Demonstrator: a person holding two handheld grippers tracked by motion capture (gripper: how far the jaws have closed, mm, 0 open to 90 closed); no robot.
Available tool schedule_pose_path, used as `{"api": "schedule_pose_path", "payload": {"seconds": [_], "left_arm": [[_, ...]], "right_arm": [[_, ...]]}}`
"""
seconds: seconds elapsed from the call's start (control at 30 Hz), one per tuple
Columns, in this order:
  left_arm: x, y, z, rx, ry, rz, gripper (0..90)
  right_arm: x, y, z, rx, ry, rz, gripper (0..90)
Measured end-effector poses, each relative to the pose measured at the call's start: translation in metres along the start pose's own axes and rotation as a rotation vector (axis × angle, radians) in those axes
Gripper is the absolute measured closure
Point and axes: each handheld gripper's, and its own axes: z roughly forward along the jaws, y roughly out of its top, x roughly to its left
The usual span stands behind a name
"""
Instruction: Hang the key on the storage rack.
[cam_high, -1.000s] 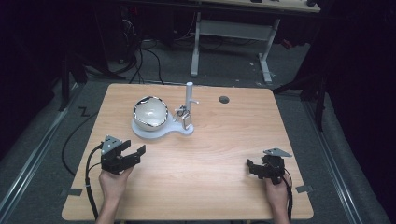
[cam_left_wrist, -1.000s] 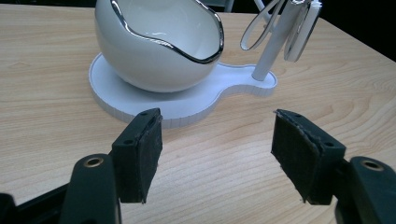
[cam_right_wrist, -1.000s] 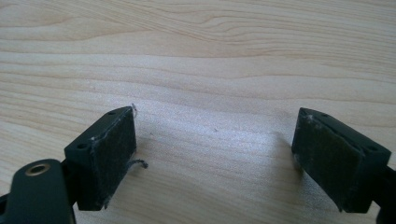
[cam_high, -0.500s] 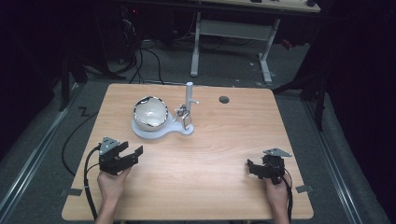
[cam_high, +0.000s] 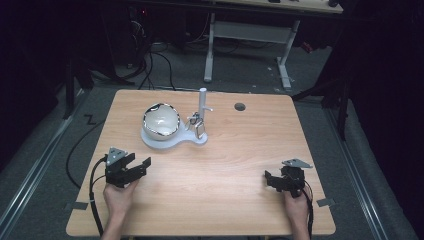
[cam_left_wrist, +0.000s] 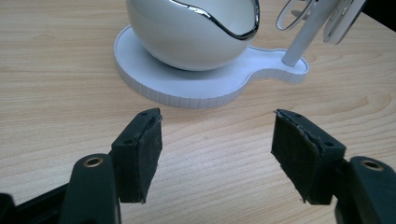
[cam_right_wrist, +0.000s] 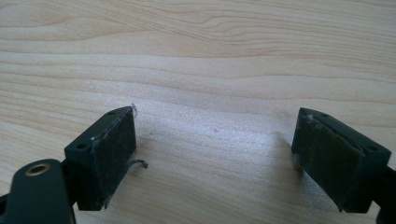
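Item 1 — glossy white egg-shaped bowl (cam_left_wrist: 196, 32) on white ribbed stand (cam_left_wrist: 154, 84): my left gripper (cam_left_wrist: 217, 154) gapes toward it, ready; right gripper (cam_right_wrist: 215, 158) spread, idle.

One white bowl (cam_high: 161, 121) sits on one white base (cam_high: 172, 142). Beside the bowl stands one post (cam_high: 203, 102). Two grippers, left (cam_high: 141, 166) and right (cam_high: 269, 178).

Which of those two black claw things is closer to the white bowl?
The left gripper: its open fingers point at the white bowl on its stand. The right gripper sits far off, over bare table.
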Motion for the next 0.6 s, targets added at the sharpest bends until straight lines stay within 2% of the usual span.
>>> {"api": "schedule_pose_path", "payload": {"seconds": [0.6], "left_arm": [[0.0,-0.008,0.017,0.06,0.022,0.015,33.4]], "right_arm": [[0.0,0.0,0.0,0.0,0.0,0.0,13.9]]}}
